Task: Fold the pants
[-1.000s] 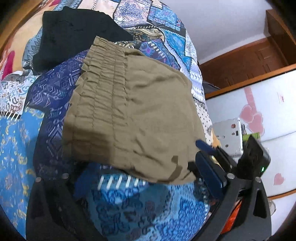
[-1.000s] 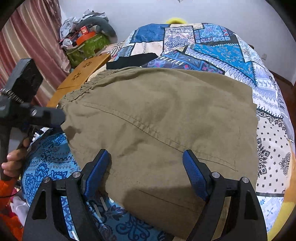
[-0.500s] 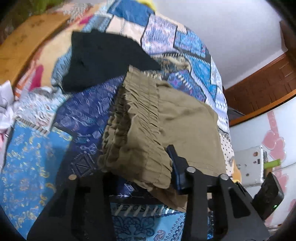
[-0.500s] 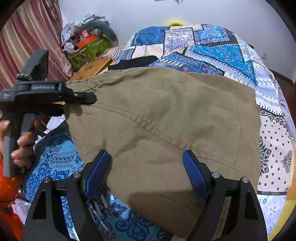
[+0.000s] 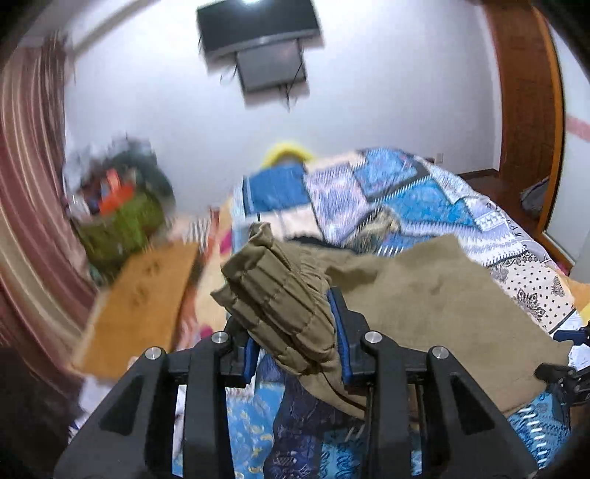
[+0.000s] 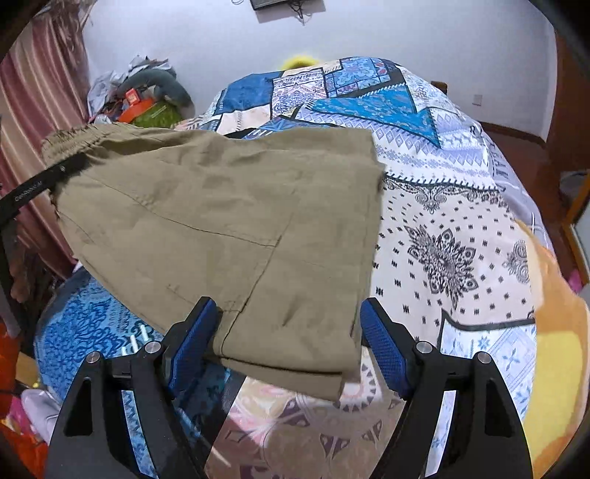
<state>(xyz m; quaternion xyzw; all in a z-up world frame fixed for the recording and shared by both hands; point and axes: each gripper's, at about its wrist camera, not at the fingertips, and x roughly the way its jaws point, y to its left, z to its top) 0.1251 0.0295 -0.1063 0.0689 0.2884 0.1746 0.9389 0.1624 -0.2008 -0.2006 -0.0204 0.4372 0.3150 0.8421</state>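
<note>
The olive-brown pants [image 6: 221, 228] are folded and held lifted over the patterned bedspread [image 6: 442, 228]. In the left wrist view my left gripper [image 5: 295, 331] is shut on the bunched elastic waistband [image 5: 273, 294], and the rest of the pants [image 5: 442, 294] trails off to the right. The left gripper's arm [image 6: 33, 191] also shows at the left of the right wrist view, at the waistband [image 6: 77, 136]. My right gripper [image 6: 287, 342] has its blue pads [image 6: 383, 350] wide apart on either side of the pants' near edge; the cloth passes between them without being pinched.
A wooden bed frame [image 5: 147, 291] and a cluttered pile with a green bag [image 5: 121, 217] lie to the left by striped curtains [image 6: 48, 88]. A dark screen [image 5: 258, 33] hangs on the far wall. Wooden furniture [image 5: 523, 110] stands at the right.
My left gripper has closed on the waistband and swung up, lifting it off the bed. The pants have shifted left and up in the right wrist view. The right gripper stays open.
</note>
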